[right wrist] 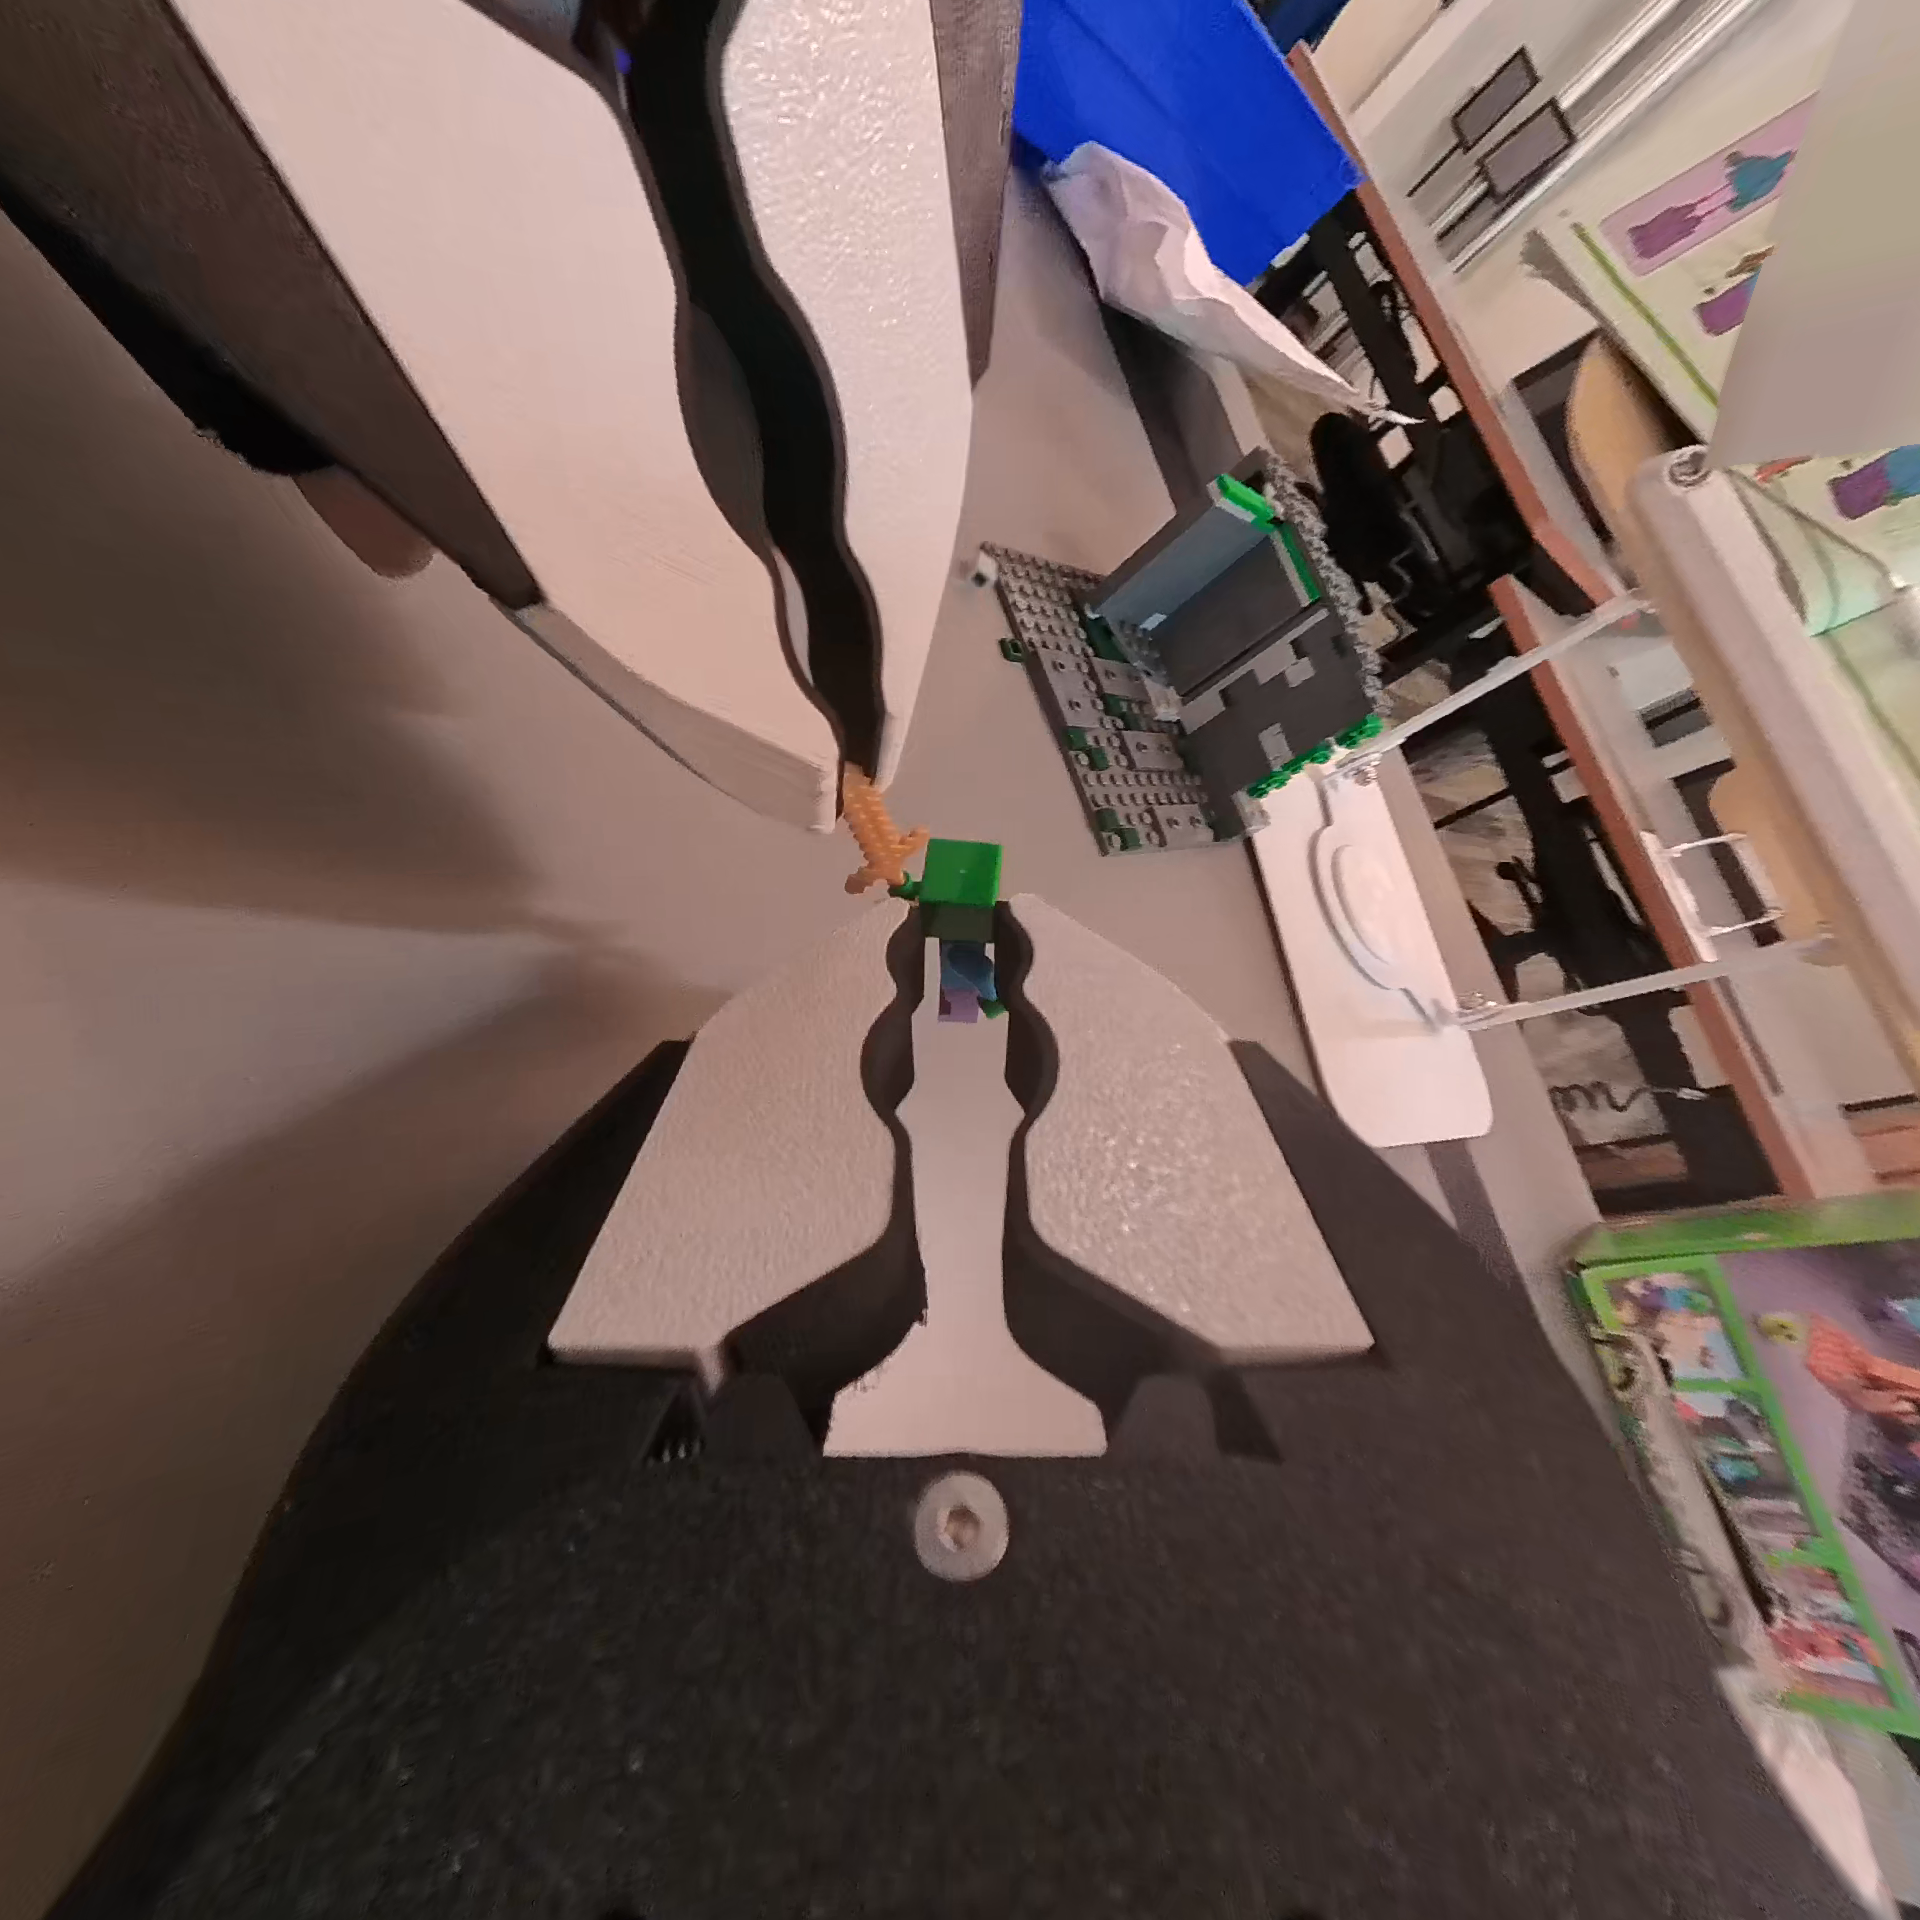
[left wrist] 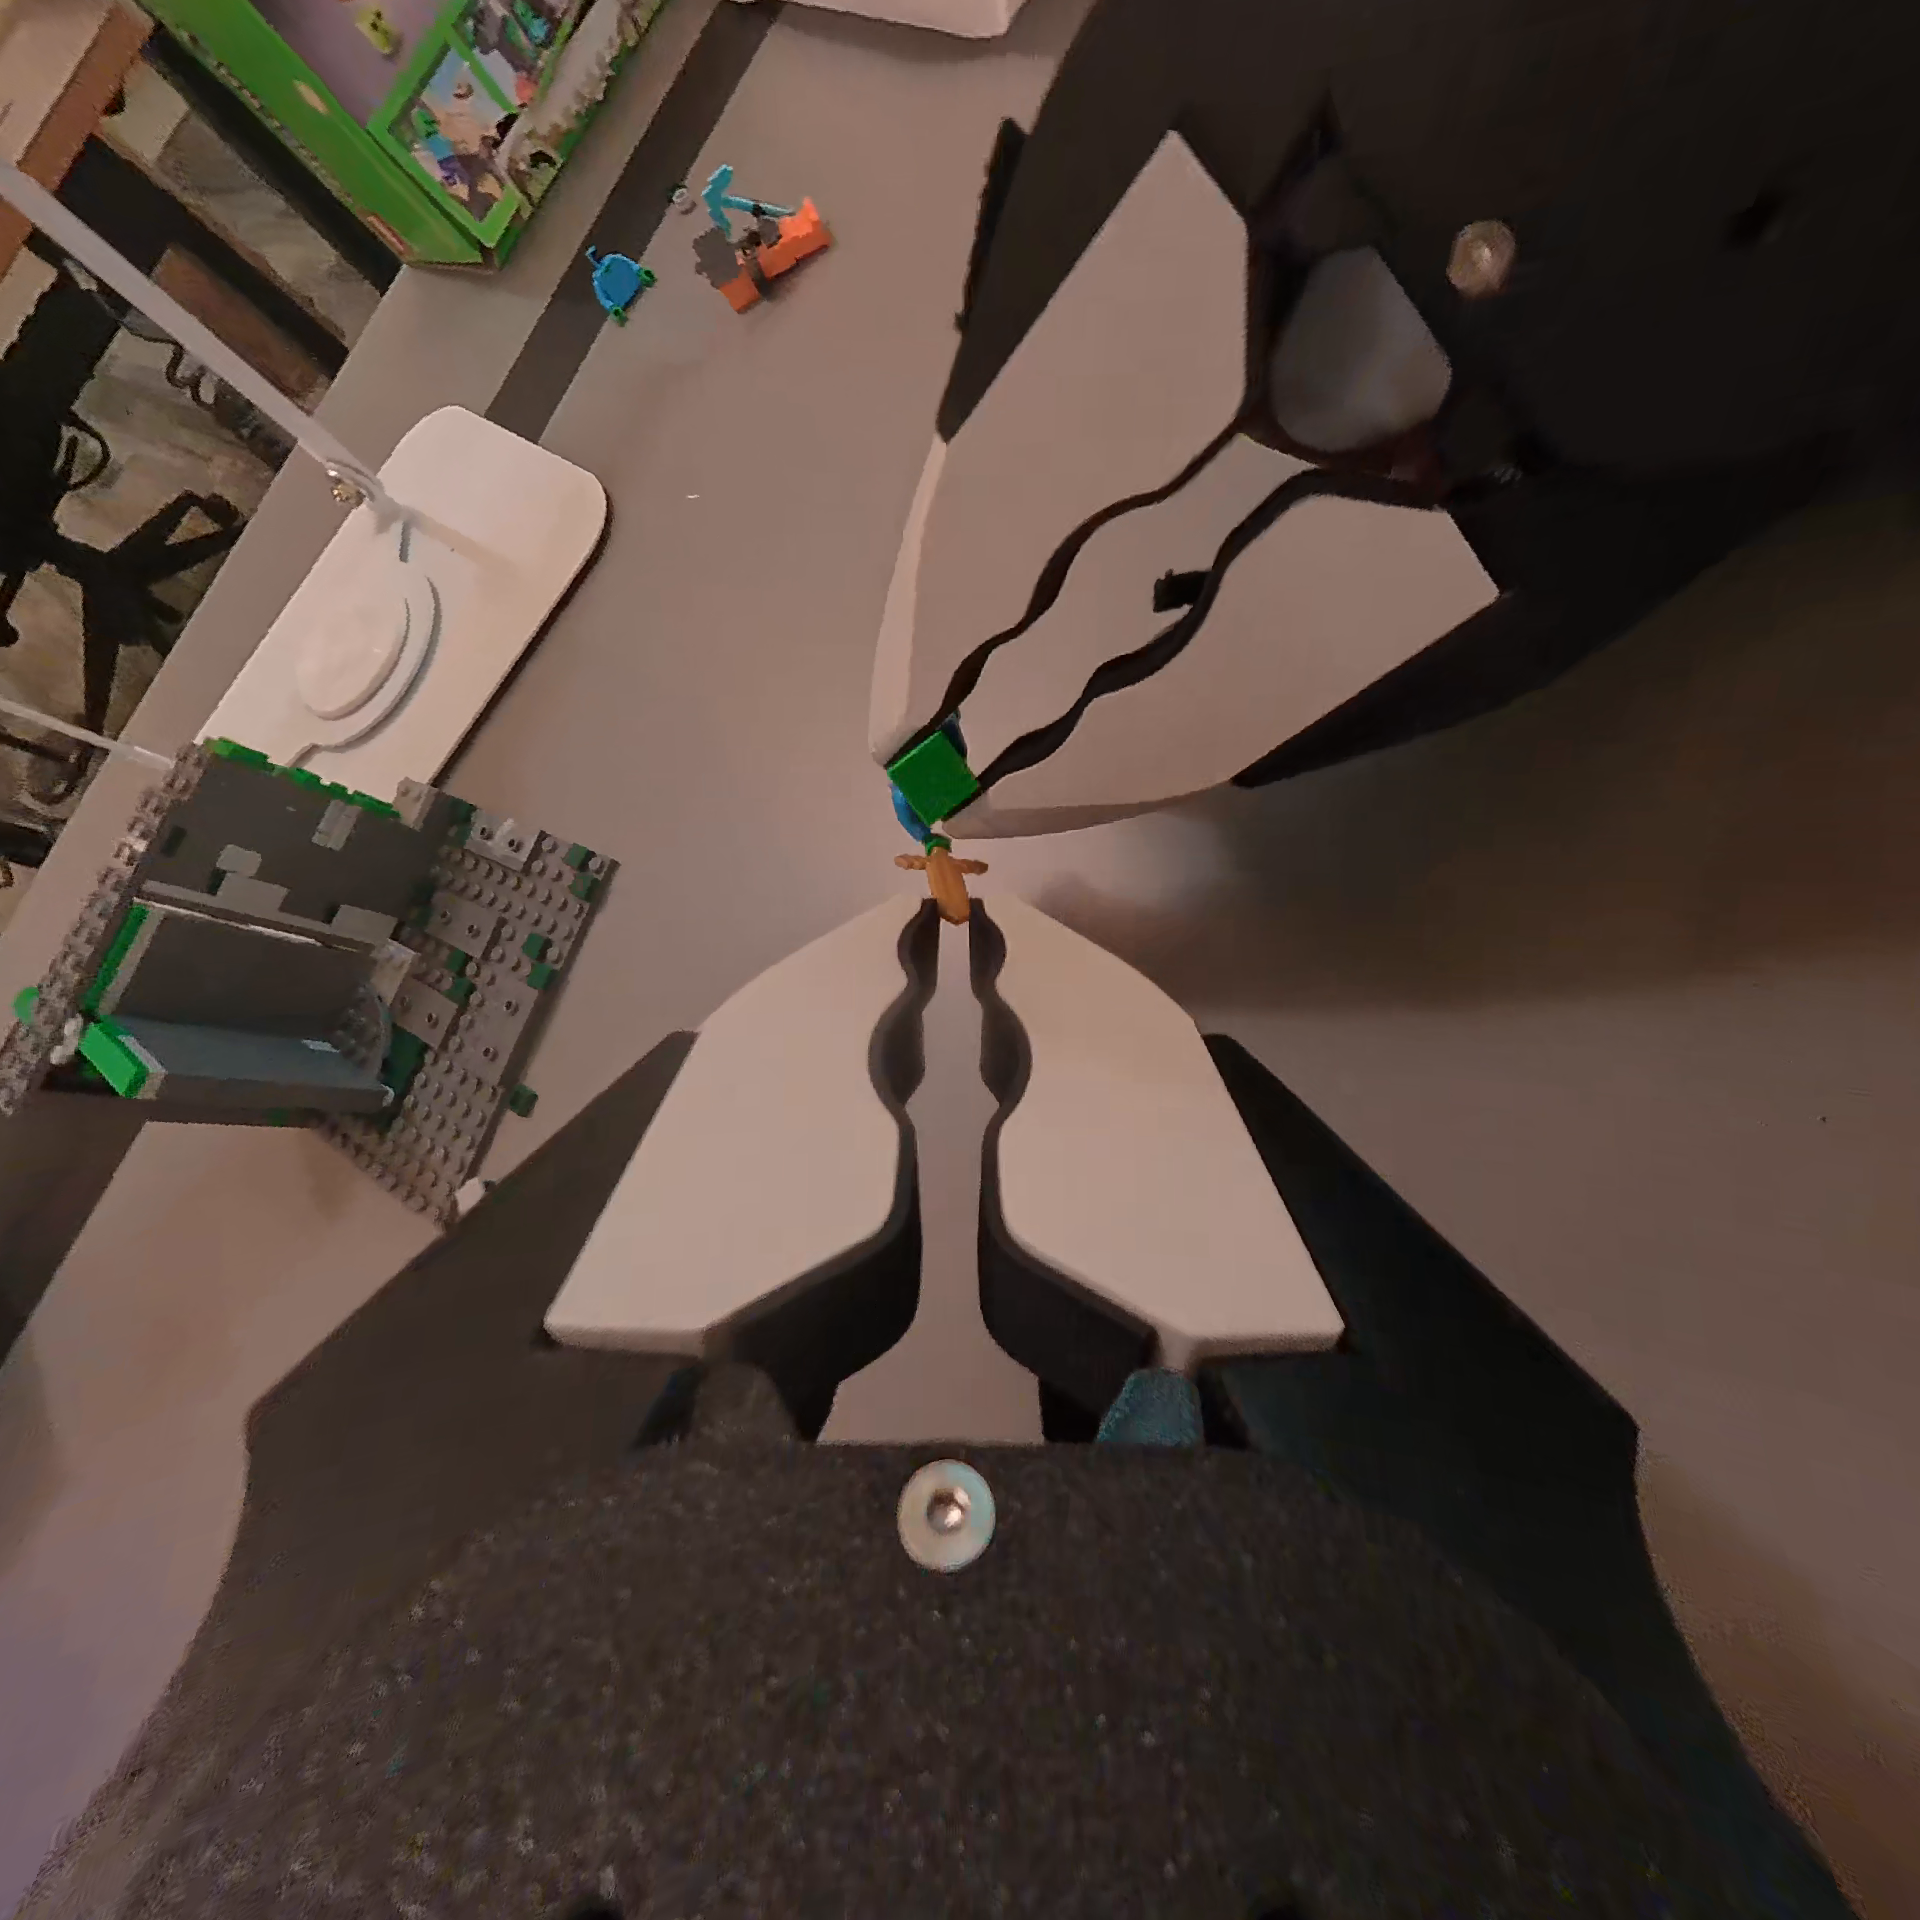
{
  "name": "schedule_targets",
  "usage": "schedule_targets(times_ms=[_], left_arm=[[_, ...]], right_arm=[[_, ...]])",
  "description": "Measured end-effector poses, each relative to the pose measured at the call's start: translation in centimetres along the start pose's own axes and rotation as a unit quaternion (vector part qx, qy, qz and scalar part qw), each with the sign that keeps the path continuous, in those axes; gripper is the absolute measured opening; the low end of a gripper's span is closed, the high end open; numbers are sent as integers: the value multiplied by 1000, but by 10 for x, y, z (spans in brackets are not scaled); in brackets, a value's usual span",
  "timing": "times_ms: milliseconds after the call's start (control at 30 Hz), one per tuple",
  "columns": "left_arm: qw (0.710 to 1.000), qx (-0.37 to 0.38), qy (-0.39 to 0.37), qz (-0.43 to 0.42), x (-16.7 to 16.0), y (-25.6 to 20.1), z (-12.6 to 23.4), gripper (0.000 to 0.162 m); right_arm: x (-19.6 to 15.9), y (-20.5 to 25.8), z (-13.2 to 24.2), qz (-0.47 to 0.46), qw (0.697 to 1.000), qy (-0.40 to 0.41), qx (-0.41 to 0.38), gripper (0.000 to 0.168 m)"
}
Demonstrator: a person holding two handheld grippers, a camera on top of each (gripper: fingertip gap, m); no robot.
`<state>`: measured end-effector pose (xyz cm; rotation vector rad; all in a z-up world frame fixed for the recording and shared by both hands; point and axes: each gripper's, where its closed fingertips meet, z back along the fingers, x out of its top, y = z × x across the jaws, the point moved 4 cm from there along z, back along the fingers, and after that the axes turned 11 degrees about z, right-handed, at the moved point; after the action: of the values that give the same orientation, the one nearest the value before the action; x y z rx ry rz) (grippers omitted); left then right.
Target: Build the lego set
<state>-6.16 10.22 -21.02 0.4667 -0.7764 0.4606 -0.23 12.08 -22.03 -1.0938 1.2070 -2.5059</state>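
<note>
Left gripper (left wrist: 948, 912) jaws pinching gold sword (left wrist: 943, 878), sword touching green-headed minifigure (right wrist: 961, 914) clamped in right gripper (right wrist: 958, 914) jaws

- My left gripper (left wrist: 951, 914) is showing white fingers on a black body.
- The little sword (left wrist: 943, 878) is looking golden orange.
- The tiny figure (right wrist: 961, 914) is wearing a green head, blue top and purple legs.
- The table (left wrist: 1558, 1143) is looking grey.

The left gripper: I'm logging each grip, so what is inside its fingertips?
The left gripper pinches the blade of a small tan sword. Its crossguard and handle stick out toward the green-headed minifigure in the right gripper. The blade's tip is hidden between the fingers.
</note>
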Motion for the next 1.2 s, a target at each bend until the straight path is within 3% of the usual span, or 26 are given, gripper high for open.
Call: schedule_targets(times_ms=[33,700,1200], left_arm=[[1000,-2,3,-11,-1,-1,0,5],[990,-46,42,-130,-12,-14,10,6],[981,-69,62,-169,-15,-19,12,6]], right_arm=[[0,1,0,-5,1000,-1,9,12],[5,15,1,-89,982,-26,166,12],[6,21,3,-90,973,-28,212,12]])
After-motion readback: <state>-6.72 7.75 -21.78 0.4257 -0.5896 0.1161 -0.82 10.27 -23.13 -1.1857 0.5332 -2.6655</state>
